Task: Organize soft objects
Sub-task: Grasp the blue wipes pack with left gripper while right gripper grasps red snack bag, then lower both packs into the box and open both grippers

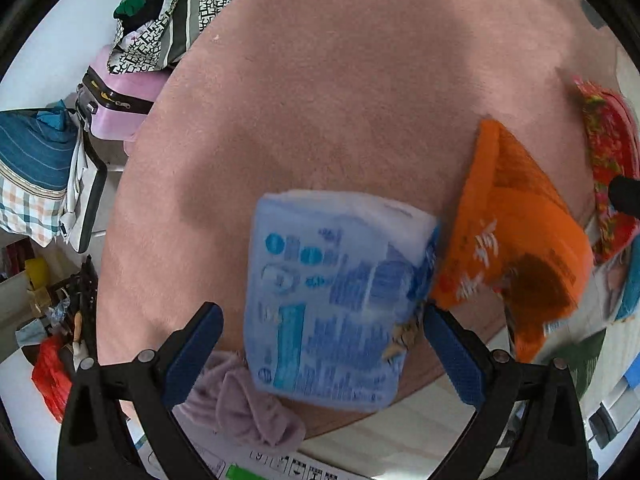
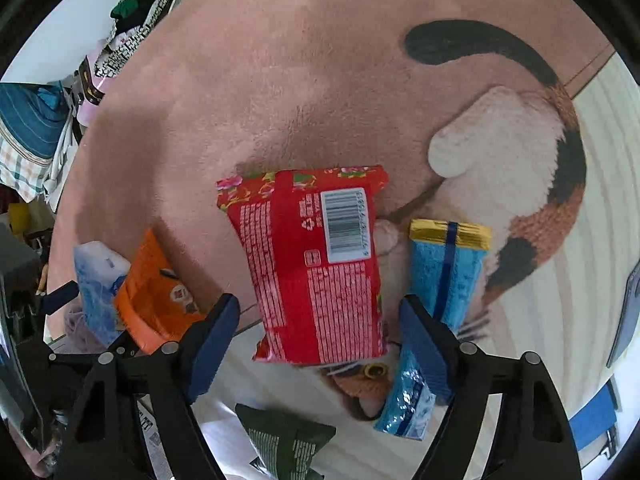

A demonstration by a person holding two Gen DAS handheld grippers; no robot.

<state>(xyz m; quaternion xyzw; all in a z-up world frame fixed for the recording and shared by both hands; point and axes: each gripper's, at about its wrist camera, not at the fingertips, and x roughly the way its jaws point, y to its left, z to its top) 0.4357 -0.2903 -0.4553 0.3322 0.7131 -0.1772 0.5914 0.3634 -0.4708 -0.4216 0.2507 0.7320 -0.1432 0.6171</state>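
Blue tissue pack (image 1: pixel 332 300) between spread left gripper (image 1: pixel 322 354); probably untouched.

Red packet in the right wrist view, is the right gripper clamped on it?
No, the right gripper is open, its blue fingers standing apart on either side of the red packet.

Rug (image 1: pixel 320 80): salmon pink; right wrist view shows a cat motif on it in black, rust orange and cream.
Tissue pack (image 1: pixel 332 300): pale blue, darker blue print.
Orange packet (image 1: pixel 516 240): bright orange, brown patch, small white marks.
Red packet (image 2: pixel 316 264): red, white text, black-and-white barcode, floral top edge.
Blue packet (image 2: pixel 444 276): light blue, navy stripe, gold end.
Green packet (image 2: pixel 284 444): dark green, white print.
Cloth (image 1: pixel 244 408): mauve.
Gripper pads (image 1: pixel 192 356): dark blue on black frames.
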